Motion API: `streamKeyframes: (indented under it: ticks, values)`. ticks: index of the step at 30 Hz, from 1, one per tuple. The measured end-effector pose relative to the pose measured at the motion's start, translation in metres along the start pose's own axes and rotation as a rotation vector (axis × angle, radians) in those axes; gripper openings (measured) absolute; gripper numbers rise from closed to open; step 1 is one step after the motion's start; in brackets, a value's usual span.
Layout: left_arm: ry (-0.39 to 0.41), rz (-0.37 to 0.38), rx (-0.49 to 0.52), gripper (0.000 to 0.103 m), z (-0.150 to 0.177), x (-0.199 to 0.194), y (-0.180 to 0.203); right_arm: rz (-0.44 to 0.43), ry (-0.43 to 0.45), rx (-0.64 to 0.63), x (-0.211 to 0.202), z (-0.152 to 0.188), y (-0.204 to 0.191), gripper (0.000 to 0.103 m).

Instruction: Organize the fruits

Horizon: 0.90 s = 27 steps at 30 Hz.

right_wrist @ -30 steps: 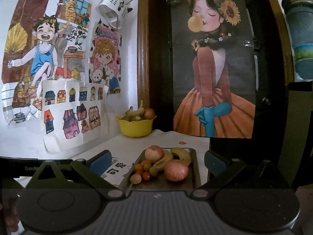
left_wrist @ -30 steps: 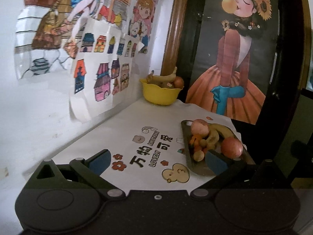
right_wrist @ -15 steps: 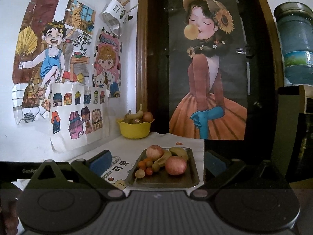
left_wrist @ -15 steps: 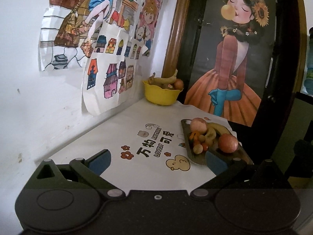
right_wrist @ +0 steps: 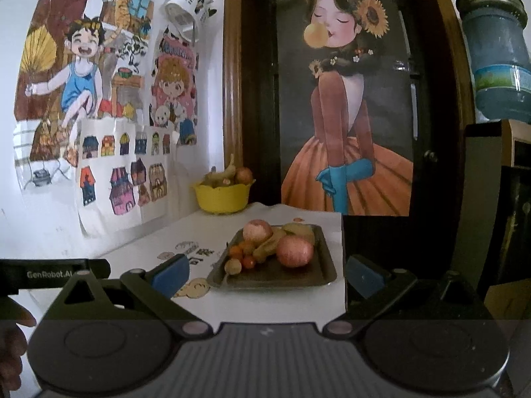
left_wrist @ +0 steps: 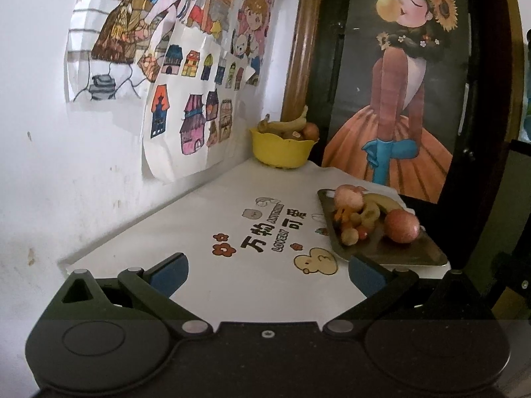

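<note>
A dark metal tray [right_wrist: 312, 277] [left_wrist: 411, 255] lies on the white table near its right edge. It holds two red apples [right_wrist: 294, 251] [left_wrist: 401, 225], bananas [right_wrist: 265, 248], and several small orange and brown fruits [right_wrist: 242, 258]. A yellow bowl [right_wrist: 220, 197] [left_wrist: 282, 149] with bananas and an apple stands in the far corner. My left gripper [left_wrist: 267, 270] is open, low over the table's near part, left of the tray. My right gripper [right_wrist: 267, 272] is open too, in front of the tray, with nothing between its fingers.
The white tablecloth [left_wrist: 252, 232] carries printed characters and cartoons. Drawings [left_wrist: 186, 99] hang on the white wall at left. A large framed picture [right_wrist: 345, 99] stands behind the table. A big water bottle [right_wrist: 494, 59] sits at the right. The table edge [right_wrist: 341, 265] drops off beside the tray.
Both grippers have drawn back from the tray and bowl, so the fruits look smaller and farther. Both stay open. No fruit has moved.
</note>
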<state>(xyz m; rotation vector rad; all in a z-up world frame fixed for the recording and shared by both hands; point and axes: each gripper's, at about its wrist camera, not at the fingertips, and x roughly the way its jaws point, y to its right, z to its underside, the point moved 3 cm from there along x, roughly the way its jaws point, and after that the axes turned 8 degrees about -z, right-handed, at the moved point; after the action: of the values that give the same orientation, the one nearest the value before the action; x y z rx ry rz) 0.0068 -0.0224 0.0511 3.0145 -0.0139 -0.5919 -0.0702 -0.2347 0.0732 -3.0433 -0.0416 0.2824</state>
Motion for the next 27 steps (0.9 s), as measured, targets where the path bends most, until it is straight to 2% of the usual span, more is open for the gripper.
streamKeyframes:
  ticks: [7, 16, 27]
  values:
    - [0.030, -0.004, -0.016, 0.102, 0.014, 0.026, -0.003, 0.006, 0.004, 0.044, 0.025, 0.020, 0.013, 0.103]
    - [-0.020, 0.010, 0.019, 0.102, 0.025, 0.060, 0.006, 0.033, -0.049, 0.090, 0.060, 0.045, 0.030, 0.103]
    - [-0.052, 0.025, 0.038, 0.102, 0.037, 0.061, 0.012, 0.055, -0.092, 0.084, 0.065, 0.053, 0.033, 0.103]
